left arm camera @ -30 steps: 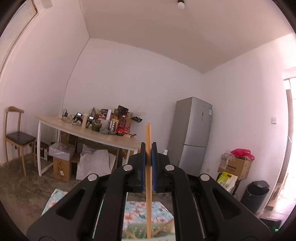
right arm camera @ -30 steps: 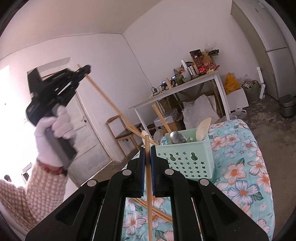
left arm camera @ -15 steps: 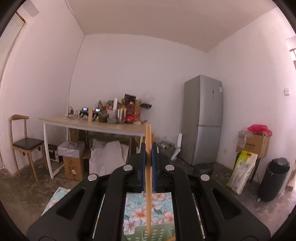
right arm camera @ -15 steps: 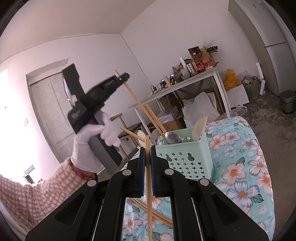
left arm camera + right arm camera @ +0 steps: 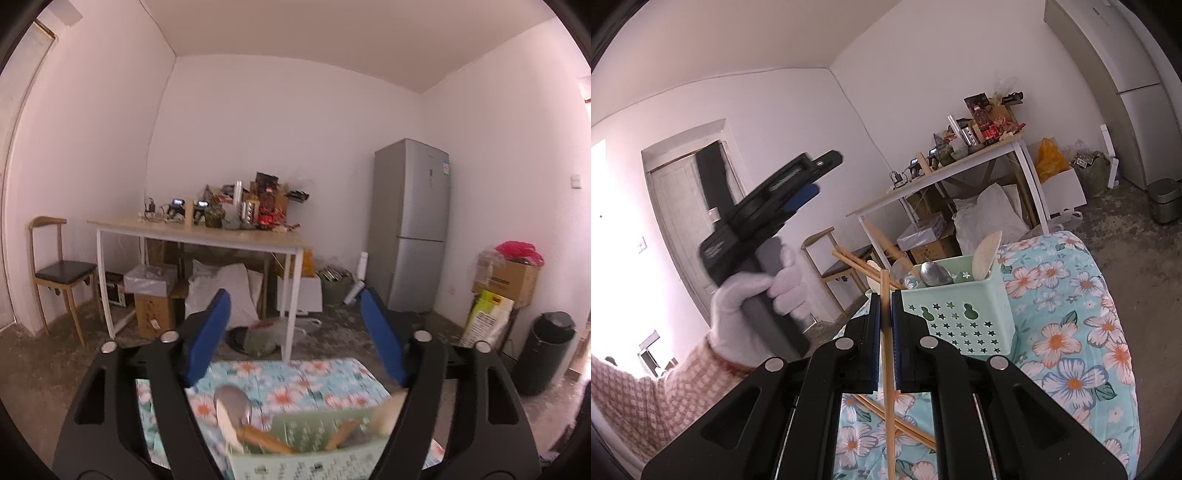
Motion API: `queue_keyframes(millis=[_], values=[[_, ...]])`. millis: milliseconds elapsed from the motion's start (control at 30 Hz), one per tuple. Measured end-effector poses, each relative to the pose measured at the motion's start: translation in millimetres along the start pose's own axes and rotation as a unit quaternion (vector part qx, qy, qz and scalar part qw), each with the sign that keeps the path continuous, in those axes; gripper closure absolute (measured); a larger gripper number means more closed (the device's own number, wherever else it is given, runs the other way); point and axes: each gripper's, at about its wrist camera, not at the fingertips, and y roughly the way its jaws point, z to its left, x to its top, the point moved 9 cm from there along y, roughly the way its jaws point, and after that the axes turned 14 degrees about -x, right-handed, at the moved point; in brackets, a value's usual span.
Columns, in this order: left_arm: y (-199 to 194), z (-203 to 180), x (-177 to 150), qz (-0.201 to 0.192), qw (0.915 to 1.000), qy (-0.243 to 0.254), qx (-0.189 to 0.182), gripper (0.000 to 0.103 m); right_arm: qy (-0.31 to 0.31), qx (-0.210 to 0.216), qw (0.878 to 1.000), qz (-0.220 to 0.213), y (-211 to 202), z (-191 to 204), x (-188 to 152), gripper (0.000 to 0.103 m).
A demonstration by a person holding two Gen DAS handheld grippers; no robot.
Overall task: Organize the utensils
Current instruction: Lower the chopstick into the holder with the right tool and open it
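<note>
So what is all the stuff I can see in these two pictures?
utensil basket: one, mint green, on the floral cloth
metal spoon: one, silver, in basket
wooden chopsticks: several, tan, leaning in basket; more lying on the cloth
held chopstick: one, tan, upright in right gripper
fridge: one, grey, back wall
cluttered table: one, white legs
chair: one, wooden
bin: one, black
right gripper: shut on chopstick
left gripper: just opened, empty
gloved hand: white, holding left gripper

Wooden chopstick; matt plastic basket; glossy metal spoon.
</note>
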Motion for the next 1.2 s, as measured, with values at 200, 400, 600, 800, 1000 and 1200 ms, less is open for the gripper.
queue_keyframes(millis=[200,400,600,800,1000,1200], values=[[-47.8,0.6,-24.7,0.035,0.9994,-0.002,0.003,0.018,0.000,0.002,1.000,-0.006,-6.0,4.4,1.7,0.097],[-81.7,21.0,-72.7,0.088,0.9950,-0.014,0.044,0.014,-0.007,0.009,1.000,-0.014,-9.6,16.6,7.6,0.097],[-98.9,50.1,-130.1,0.158,0.9811,-0.060,0.094,0.014,-0.030,0.010,0.999,-0.029,-13.3,32.2,24.9,0.097],[-111.3,81.2,-166.0,0.211,0.9633,-0.087,0.141,0.013,-0.063,0.004,0.996,-0.069,-17.1,49.5,73.3,0.097],[-120.9,110.3,-189.5,0.242,0.9459,-0.130,0.172,0.013,-0.097,-0.006,0.985,-0.140,-14.9,76.2,144.1,0.097],[-126.0,125.6,-202.9,0.258,0.9348,-0.157,0.186,0.013,-0.105,-0.011,0.978,-0.177,6.6,94.2,193.8,0.097]])
